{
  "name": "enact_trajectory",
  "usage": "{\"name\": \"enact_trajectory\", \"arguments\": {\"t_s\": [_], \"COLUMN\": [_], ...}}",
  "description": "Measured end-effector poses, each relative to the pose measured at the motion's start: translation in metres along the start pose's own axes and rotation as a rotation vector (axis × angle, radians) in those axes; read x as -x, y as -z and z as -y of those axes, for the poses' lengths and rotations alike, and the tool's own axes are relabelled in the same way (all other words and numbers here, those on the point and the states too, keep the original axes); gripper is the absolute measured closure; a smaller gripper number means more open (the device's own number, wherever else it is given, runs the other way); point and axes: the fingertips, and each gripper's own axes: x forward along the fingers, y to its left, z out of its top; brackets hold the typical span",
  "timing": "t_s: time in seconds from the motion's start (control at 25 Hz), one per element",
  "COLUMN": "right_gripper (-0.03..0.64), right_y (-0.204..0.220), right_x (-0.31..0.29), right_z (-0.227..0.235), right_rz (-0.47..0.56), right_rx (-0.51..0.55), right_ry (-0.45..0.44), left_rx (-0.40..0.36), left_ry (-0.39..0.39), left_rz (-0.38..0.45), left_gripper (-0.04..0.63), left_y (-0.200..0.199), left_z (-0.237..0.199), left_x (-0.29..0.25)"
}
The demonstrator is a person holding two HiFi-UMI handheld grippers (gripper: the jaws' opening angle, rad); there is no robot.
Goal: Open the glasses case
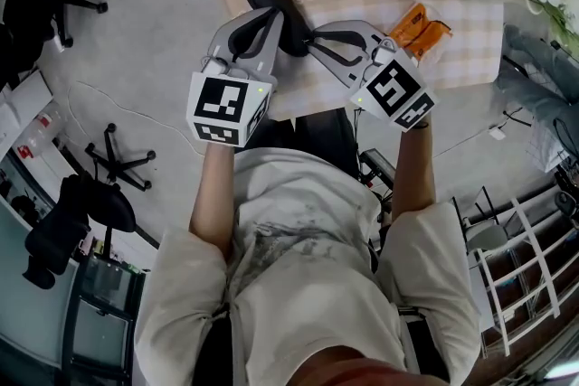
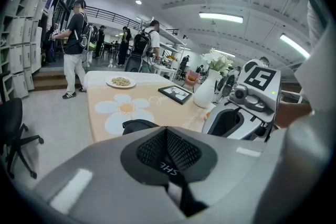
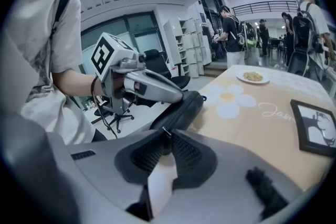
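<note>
The right gripper [image 3: 166, 139] is seen pinched shut on the small metal zipper pull [image 3: 164, 131] of the black glasses case [image 3: 178, 110], which is laid at the near edge of the flower-printed table [image 3: 252, 113], while the left gripper [image 2: 167, 132], jaws pressed together, is set against the case's top.

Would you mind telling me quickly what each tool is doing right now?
Left tool: closed at the glasses case; grip cannot be told.
Right tool: closed on the case's zipper pull.
</note>
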Motion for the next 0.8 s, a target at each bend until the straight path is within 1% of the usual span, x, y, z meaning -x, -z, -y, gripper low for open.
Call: {"name": "enact_trajectory", "arguments": {"t_s": [0.08, 0.2, 0.48, 0.8], "right_gripper": [0.577, 0.597, 0.598, 0.6], "right_y": [0.002, 0.001, -0.008, -0.032], "right_x": [-0.001, -0.001, -0.006, -0.023], "right_z": [-0.002, -0.007, -0.015, -0.029], "right_rz": [-0.013, -0.013, 0.021, 0.081], "right_rx": [0.004, 0.0, -0.053, -0.078], "right_ry": [-0.02, -0.041, -0.046, -0.068], "left_rx": [0.004, 0.005, -0.004, -0.053], "left_ry": [-0.003, -0.006, -0.018, -0.047], "left_rz": [0.001, 0.003, 0.015, 0.035], "left_gripper": [0.588, 0.587, 0.586, 0.557], "left_y": [0.0, 0.0, -0.001, 0.001], "left_z": [-0.001, -0.001, -0.006, -0.017], "left_x": [0.0, 0.001, 0.007, 0.037]}}
